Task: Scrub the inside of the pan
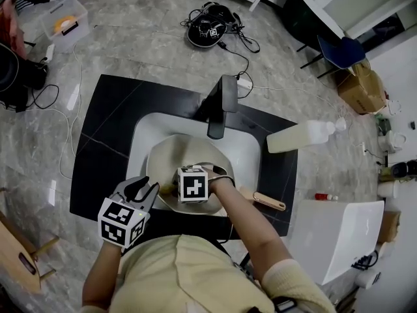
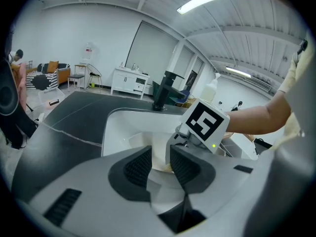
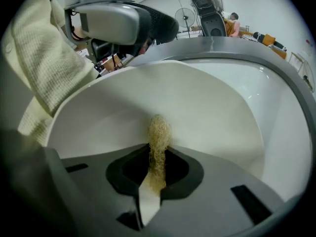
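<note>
A cream pan (image 1: 174, 156) lies tilted in the white sink (image 1: 251, 150), its wooden handle (image 1: 268, 201) pointing right. At the pan's left rim, my left gripper (image 1: 144, 189) is shut on the thin edge; in the left gripper view the jaws (image 2: 160, 163) pinch the cream wall (image 2: 159, 148). My right gripper (image 1: 193, 184) reaches down into the pan. It is shut (image 3: 158, 157) on a tan fibrous scrubber (image 3: 159, 131), whose tip presses the pan's inner wall (image 3: 197, 105). The left gripper (image 3: 113, 21) shows above the rim in the right gripper view.
A black faucet (image 1: 221, 106) rises at the sink's back, set in a black counter (image 1: 107, 149). A clear plastic bottle (image 1: 303, 135) lies on the counter's right. A white box (image 1: 339, 233) stands at the right. Cables and a bin lie on the floor beyond.
</note>
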Available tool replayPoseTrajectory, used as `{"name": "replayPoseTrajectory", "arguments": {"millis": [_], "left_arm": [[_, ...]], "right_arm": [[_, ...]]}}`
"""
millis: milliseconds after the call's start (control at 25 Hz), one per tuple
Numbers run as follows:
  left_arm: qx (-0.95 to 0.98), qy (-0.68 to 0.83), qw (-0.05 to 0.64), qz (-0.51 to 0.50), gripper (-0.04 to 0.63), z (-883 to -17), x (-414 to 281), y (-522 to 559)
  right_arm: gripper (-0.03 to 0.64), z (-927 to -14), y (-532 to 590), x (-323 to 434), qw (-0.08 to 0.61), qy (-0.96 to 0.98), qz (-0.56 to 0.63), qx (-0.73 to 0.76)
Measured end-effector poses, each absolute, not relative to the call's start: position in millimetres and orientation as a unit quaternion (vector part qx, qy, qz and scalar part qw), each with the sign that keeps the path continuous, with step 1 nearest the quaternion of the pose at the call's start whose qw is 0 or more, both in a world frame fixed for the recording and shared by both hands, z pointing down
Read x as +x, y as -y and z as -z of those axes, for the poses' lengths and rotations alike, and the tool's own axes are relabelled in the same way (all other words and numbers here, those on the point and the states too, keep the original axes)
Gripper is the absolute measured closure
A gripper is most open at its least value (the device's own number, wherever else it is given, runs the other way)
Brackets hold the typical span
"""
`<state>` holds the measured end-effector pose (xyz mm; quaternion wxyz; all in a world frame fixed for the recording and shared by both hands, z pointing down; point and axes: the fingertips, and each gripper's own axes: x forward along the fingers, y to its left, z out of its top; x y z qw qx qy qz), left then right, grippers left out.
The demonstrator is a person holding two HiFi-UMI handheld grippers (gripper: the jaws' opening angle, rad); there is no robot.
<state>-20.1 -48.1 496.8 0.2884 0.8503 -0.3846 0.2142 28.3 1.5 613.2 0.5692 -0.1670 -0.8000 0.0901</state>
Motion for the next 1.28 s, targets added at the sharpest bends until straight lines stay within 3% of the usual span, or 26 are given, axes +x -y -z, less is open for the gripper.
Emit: {"name": "replayPoseTrajectory", "arguments": {"millis": [760,1120,1280], "left_arm": [[0.857,0.367,0.292,-0.214,0.474,-499.1,-11.7,48.7],[0.858,0.368,0.29,-0.213,0.474,-496.8,-11.5,47.6],[0.855,0.372,0.29,-0.215,0.474,-497.3,-15.6,46.2]], "right_arm": [[0.557,-607.4,-42.6,108.4,0.669,0.663,-0.231,-0.245],[0.557,-638.9,-7.3,159.0,0.797,0.559,-0.153,-0.167],[0.557,-659.4,12.2,168.1,0.818,0.547,-0.126,-0.13]]}}
